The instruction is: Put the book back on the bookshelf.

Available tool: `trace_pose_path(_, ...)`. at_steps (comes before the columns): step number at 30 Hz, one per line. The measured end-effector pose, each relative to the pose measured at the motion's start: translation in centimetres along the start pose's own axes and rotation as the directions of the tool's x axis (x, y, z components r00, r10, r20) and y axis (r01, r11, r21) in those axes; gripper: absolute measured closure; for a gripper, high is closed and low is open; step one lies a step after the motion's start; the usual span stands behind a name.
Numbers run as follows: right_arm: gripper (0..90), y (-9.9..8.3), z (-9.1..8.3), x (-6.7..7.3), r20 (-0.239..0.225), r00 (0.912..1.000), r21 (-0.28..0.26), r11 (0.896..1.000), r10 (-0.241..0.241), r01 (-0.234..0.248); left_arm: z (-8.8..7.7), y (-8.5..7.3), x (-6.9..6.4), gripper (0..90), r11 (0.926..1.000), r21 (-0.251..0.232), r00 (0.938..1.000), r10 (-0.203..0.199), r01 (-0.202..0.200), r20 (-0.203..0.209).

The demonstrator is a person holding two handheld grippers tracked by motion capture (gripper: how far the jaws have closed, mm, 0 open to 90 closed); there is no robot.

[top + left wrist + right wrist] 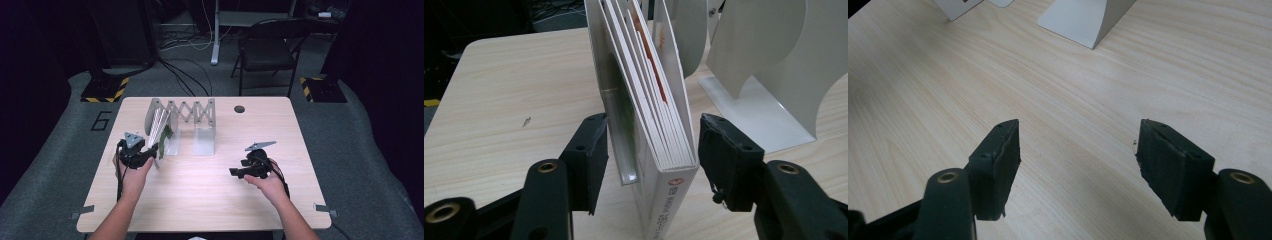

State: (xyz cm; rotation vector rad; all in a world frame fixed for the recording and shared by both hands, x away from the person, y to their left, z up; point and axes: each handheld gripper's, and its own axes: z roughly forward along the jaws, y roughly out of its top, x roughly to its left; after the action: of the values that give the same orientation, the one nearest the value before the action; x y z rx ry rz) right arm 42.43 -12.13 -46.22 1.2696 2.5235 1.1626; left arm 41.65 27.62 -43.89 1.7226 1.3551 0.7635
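A white book [671, 192] stands upright on the wooden table [509, 85], its pages fanned a little at the top. It leans at the left end of a grey accordion book rack [185, 112]. My left gripper [651, 120] straddles the book's near edge, jaws open, with a narrow gap between each pad and the covers. In the high view the left gripper [149, 152] sits at the book [159, 127]. My right gripper [240, 172] hovers low over bare table at the right, open and holding nothing [1079, 125].
The rack's curved grey dividers [769, 50] stand right of the book, with flat base plates [1083, 20] on the table. A round cable hole [239, 108] lies near the far edge. A folding chair [267, 47] stands beyond the table.
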Motion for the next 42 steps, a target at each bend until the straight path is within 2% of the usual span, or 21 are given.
trace_pose_path(4, 33.6, -0.1, -0.2, 0.0, 0.001, 0.9998, 0.002, 1.000, 0.019, -0.019, -0.2, 0.1, 0.1, 44.2, 1.0000, -0.002, 0.9999, -0.008, 0.008, 0.008)
trace_pose_path(14, 33.6, -0.1, -0.1, -0.2, 0.008, 1.0000, -0.004, 1.000, 0.005, -0.005, -0.4, 0.3, 0.0, 43.9, 0.9999, 0.014, 0.9997, 0.005, -0.005, 0.022)
trace_pose_path(16, 33.6, -0.2, -0.4, -0.2, 0.010, 0.9997, 0.001, 1.000, 0.023, -0.023, -0.5, 0.5, 0.0, 43.8, 0.9998, 0.018, 0.9996, 0.006, -0.006, 0.028)
trace_pose_path(23, 33.6, -0.3, -0.6, -0.2, 0.019, 0.9994, -0.008, 1.000, 0.031, -0.031, -1.0, 0.8, -0.3, 43.9, 0.9999, 0.006, 0.9992, 0.014, -0.014, 0.038)
trace_pose_path(26, 33.6, -0.3, -0.6, -0.2, 0.017, 0.9997, -0.012, 1.000, 0.017, -0.016, -1.4, 1.0, -0.4, 43.9, 0.9999, 0.001, 0.9988, 0.015, -0.015, 0.046)
trace_pose_path(35, 33.6, -0.4, -0.7, -0.2, 0.009, 0.9996, -0.010, 1.000, 0.028, -0.028, -2.9, 1.5, -0.7, 43.9, 0.9994, -0.018, 0.9976, 0.031, -0.030, 0.061)
trace_pose_path(42, 33.6, -0.5, -0.9, -0.2, 0.013, 0.9996, -0.008, 1.000, 0.023, -0.023, -3.6, 1.6, -1.1, 43.9, 0.9990, -0.004, 0.9953, 0.045, -0.045, 0.086)
